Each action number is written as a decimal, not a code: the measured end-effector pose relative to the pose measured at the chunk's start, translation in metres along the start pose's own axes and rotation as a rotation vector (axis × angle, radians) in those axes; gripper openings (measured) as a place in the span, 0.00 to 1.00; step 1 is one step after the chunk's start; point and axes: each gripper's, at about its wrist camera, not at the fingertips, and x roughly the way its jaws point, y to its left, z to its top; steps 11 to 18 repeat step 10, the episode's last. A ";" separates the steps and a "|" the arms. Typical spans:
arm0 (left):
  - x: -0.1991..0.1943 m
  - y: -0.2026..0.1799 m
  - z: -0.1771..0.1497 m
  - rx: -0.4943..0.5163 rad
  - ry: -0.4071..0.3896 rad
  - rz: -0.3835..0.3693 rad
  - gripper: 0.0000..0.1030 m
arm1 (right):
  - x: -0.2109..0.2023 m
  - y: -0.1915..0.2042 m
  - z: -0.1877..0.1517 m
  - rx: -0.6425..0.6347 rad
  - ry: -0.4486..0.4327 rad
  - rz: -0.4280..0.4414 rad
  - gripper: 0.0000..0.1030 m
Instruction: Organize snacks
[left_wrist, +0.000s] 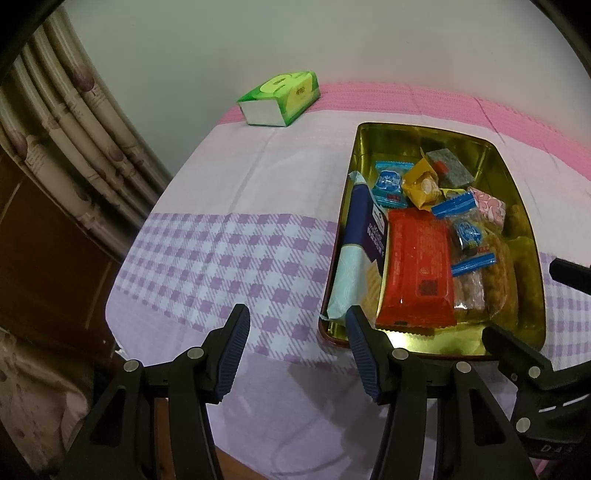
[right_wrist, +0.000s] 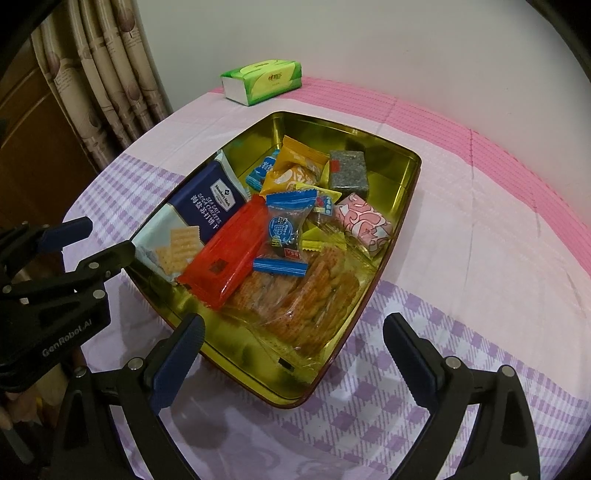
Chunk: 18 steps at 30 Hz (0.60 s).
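A gold tin tray (left_wrist: 424, 133) (right_wrist: 391, 218) stands on the table and holds several snacks: a red packet (left_wrist: 417, 266) (right_wrist: 229, 254), a navy cracker pack (left_wrist: 362, 221) (right_wrist: 207, 199), a clear bag of orange crackers (right_wrist: 306, 291), a pink wrapped block (right_wrist: 364, 223), a grey block (right_wrist: 347, 171), a yellow packet (left_wrist: 421, 184) and blue-ended candies. My left gripper (left_wrist: 297, 325) is open and empty at the tray's near left corner. My right gripper (right_wrist: 293, 334) is open and empty over the tray's near edge.
A green tissue pack (left_wrist: 280, 98) (right_wrist: 264, 81) lies at the far edge of the table, by the wall. The cloth is white with lilac checks and a pink band. Curtains (left_wrist: 74, 122) hang at the left past the table edge.
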 end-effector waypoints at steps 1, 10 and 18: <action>0.000 0.000 -0.001 -0.001 -0.002 0.002 0.54 | 0.000 0.000 0.000 0.000 0.001 0.001 0.93; -0.001 0.000 0.001 0.005 -0.001 -0.003 0.54 | -0.003 0.000 0.001 -0.003 -0.007 0.005 0.93; -0.001 0.000 0.001 0.005 -0.001 -0.003 0.54 | -0.003 0.000 0.001 -0.003 -0.007 0.005 0.93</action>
